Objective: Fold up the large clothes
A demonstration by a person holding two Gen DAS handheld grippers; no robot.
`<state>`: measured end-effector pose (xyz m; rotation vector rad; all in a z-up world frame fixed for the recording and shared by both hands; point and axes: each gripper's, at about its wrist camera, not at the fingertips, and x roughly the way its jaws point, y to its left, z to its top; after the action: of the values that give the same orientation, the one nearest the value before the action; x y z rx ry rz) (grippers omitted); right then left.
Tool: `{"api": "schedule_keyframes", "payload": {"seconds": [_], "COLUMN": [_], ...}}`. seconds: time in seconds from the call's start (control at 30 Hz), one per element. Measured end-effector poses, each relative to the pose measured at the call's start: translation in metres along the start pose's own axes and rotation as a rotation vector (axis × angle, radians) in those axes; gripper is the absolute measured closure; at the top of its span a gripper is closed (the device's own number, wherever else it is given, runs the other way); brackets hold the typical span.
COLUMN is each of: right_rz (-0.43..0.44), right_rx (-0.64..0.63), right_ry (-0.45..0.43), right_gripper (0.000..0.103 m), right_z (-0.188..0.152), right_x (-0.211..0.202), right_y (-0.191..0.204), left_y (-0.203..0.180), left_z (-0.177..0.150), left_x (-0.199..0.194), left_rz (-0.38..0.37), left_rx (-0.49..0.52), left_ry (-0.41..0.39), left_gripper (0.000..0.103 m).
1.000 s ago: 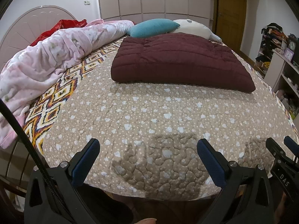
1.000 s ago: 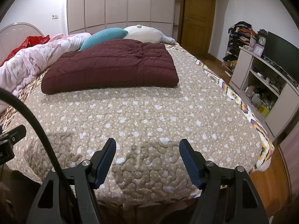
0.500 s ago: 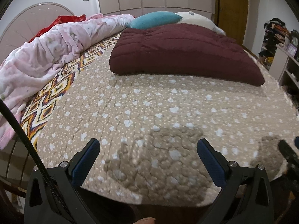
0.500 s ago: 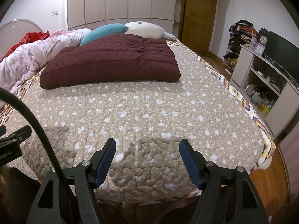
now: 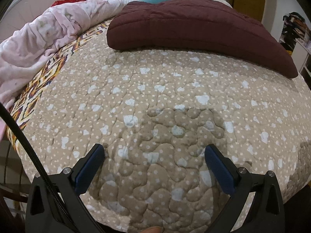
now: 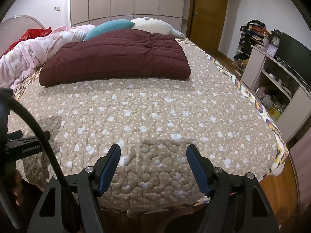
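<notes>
On the bedspread [image 6: 155, 106]: maroon jacket [image 6: 116, 56], pink duvet [image 5: 48, 29] beside; both grippers [image 5: 154, 153] [image 6: 153, 151] wide, empty. Shelf unit [image 6: 276, 81] only in right view.

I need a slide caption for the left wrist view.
Open left gripper over the beige quilt; folded maroon coat lies beyond.

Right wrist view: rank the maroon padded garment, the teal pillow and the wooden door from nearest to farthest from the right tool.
1. Maroon padded garment, lying on the bed ahead of the right tool, slightly left.
2. Teal pillow, just behind the garment at the head of the bed.
3. Wooden door, in the far wall, up right.
</notes>
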<state>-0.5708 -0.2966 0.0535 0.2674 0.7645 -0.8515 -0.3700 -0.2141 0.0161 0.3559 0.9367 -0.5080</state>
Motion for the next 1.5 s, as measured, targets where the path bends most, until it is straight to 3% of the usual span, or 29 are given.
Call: {"api": "schedule_keyframes", "payload": {"seconds": [0.43, 0.63, 0.77, 0.9, 1.23, 1.5], "right_rz": [0.001, 0.0, 0.0, -0.013, -0.02, -0.021], "right_rx": [0.001, -0.011, 0.006, 0.015, 0.015, 0.01], "right_ry": [-0.003, -0.015, -0.014, -0.005, -0.003, 0.001], "right_gripper": [0.029, 0.029, 0.028, 0.028, 0.026, 0.026], "right_z": [-0.001, -0.001, 0.0, 0.0, 0.0, 0.0], "right_x": [-0.001, -0.004, -0.004, -0.003, -0.003, -0.002], "right_y": [0.0, 0.001, -0.004, -0.005, -0.006, -0.006], "left_y": [0.005, 0.01, -0.002, -0.017, -0.041, -0.04], "left_z": [-0.001, -0.001, -0.008, -0.016, -0.028, -0.029], "left_x": [0.005, -0.022, -0.061, -0.087, -0.107, -0.102], "left_rz": [-0.039, -0.045, -0.002, 0.002, -0.047, -0.065], "left_rx": [-0.009, -0.051, 0.0, 0.067, 0.134, 0.124], "left_ry": [0.004, -0.033, -0.126, -0.169, -0.192, -0.16], "left_gripper": [0.0, 0.0, 0.0, 0.0, 0.0, 0.0]}}
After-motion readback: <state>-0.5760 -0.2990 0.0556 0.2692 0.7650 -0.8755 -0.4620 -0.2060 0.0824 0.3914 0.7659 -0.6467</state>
